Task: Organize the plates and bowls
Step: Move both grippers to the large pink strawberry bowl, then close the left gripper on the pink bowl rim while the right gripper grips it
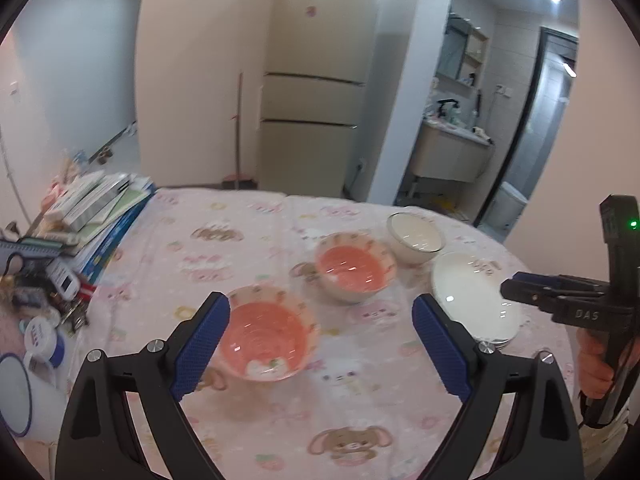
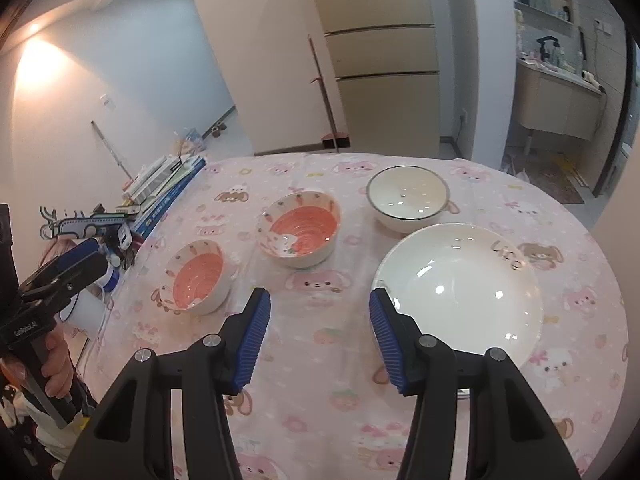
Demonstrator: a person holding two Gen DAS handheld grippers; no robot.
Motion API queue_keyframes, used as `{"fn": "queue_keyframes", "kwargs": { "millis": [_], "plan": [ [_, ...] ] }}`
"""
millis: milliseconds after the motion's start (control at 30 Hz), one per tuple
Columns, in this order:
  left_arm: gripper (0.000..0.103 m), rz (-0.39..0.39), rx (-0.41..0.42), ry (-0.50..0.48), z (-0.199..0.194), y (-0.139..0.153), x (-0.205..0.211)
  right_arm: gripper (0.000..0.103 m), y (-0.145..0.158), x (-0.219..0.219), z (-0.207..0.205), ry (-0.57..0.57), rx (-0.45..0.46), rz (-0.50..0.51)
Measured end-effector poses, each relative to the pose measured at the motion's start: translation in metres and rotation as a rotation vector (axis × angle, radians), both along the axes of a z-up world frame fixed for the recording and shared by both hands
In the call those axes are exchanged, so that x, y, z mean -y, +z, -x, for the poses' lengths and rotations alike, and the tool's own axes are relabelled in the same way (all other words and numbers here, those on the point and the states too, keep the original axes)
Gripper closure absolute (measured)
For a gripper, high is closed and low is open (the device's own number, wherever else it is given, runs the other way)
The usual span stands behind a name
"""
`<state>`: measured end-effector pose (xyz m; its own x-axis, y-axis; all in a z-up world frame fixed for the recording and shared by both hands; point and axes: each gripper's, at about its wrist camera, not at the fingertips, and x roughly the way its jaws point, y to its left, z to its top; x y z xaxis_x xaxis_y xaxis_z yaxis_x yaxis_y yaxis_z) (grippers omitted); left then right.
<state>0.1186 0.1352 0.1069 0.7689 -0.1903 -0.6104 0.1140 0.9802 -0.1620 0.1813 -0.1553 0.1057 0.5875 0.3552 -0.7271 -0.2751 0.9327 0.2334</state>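
Glossy glazed ceramic plate [image 2: 460, 292] and bowls [image 2: 298, 232] sit on a matt printed cloth tablecloth [image 2: 320, 360]; ribbed blue finger pads [image 2: 252, 340].

Left gripper [image 1: 320, 340] held low, jaws spread wide, nothing between. Right gripper [image 2: 320, 340] likewise wide apart, empty, level with it to the right. Both pointing far.

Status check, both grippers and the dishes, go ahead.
Left gripper open, right gripper open, both empty. Two pink bowls, white bowl and white plate sit apart, unstacked. Nothing blocking.
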Motion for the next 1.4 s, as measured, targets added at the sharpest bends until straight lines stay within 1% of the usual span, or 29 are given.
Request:
{"fn": "queue_keyframes", "kwargs": {
  "millis": [100,200,233,333,400,433,500,533,600,633,700,767,800,867,900,933,1000,1067,1100,1167,1233,1267,1333,1400],
  "plan": [
    [0.011,-0.028,-0.029,0.087,-0.003,-0.019,-0.019,0.049,-0.009,-0.022,-0.011,0.027,-0.026,0.011],
    [0.011,-0.056,-0.052,0.102,-0.009,-0.038,-0.03,0.049,-0.02,-0.042,-0.024,0.038,-0.052,0.04],
    [0.011,-0.056,-0.072,0.118,-0.014,-0.045,-0.035,0.049,-0.025,-0.047,-0.029,0.033,-0.063,0.048],
    [0.012,-0.022,-0.121,0.152,-0.027,-0.065,-0.05,0.049,-0.039,-0.059,-0.048,0.016,-0.101,0.068],
    [0.016,-0.016,-0.152,0.178,-0.033,-0.077,-0.058,0.049,-0.047,-0.064,-0.059,-0.012,-0.117,0.082],
    [0.018,-0.016,-0.158,0.181,-0.034,-0.082,-0.06,0.049,-0.05,-0.066,-0.063,-0.023,-0.118,0.088],
    [0.019,-0.02,-0.185,0.154,-0.039,-0.092,-0.061,0.049,-0.057,-0.074,-0.071,-0.023,-0.122,0.1],
    [0.02,-0.015,-0.202,0.138,-0.04,-0.097,-0.061,0.049,-0.061,-0.076,-0.074,-0.016,-0.134,0.097],
    [0.02,0.008,-0.232,0.128,-0.042,-0.104,-0.063,0.049,-0.071,-0.083,-0.084,-0.006,-0.187,0.07],
    [0.02,0.03,-0.249,0.125,-0.043,-0.108,-0.065,0.049,-0.075,-0.084,-0.089,-0.015,-0.205,0.062],
    [0.02,0.074,-0.276,0.126,-0.05,-0.113,-0.069,0.049,-0.082,-0.082,-0.101,-0.094,-0.212,0.045],
    [0.02,0.102,-0.297,0.151,-0.057,-0.118,-0.074,0.049,-0.086,-0.076,-0.113,-0.206,-0.185,0.053],
    [0.02,0.11,-0.304,0.168,-0.061,-0.121,-0.077,0.049,-0.088,-0.074,-0.12,-0.242,-0.171,0.06],
    [0.02,0.12,-0.326,0.187,-0.069,-0.126,-0.082,0.049,-0.096,-0.074,-0.132,-0.254,-0.178,0.084],
    [0.02,0.128,-0.342,0.187,-0.074,-0.129,-0.083,0.049,-0.103,-0.075,-0.139,-0.249,-0.198,0.083],
    [0.021,0.138,-0.355,0.185,-0.078,-0.133,-0.085,0.049,-0.108,-0.075,-0.144,-0.248,-0.211,0.061],
    [0.03,0.159,-0.382,0.184,-0.084,-0.139,-0.087,0.049,-0.119,-0.069,-0.153,-0.307,-0.23,0.02],
    [0.048,0.174,-0.419,0.189,-0.09,-0.147,-0.088,0.049,-0.129,-0.066,-0.161,-0.356,-0.243,0.007],
    [0.051,0.179,-0.434,0.197,-0.092,-0.15,-0.089,0.05,-0.135,-0.066,-0.166,-0.355,-0.256,-0.005],
    [0.052,0.203,-0.447,0.206,-0.095,-0.154,-0.09,0.06,-0.139,-0.07,-0.17,-0.341,-0.25,-0.002],
    [0.052,0.217,-0.457,0.202,-0.097,-0.158,-0.09,0.062,-0.142,-0.074,-0.172,-0.304,-0.258,-0.031],
    [0.053,0.215,-0.463,0.201,-0.098,-0.159,-0.089,0.064,-0.144,-0.075,-0.174,-0.288,-0.27,-0.039],
    [0.056,0.206,-0.469,0.207,-0.1,-0.162,-0.087,0.068,-0.147,-0.082,-0.174,-0.255,-0.282,-0.029],
    [0.069,0.185,-0.467,0.216,-0.101,-0.161,-0.085,0.074,-0.147,-0.086,-0.172,-0.252,-0.271,0.011]
  ]
}}
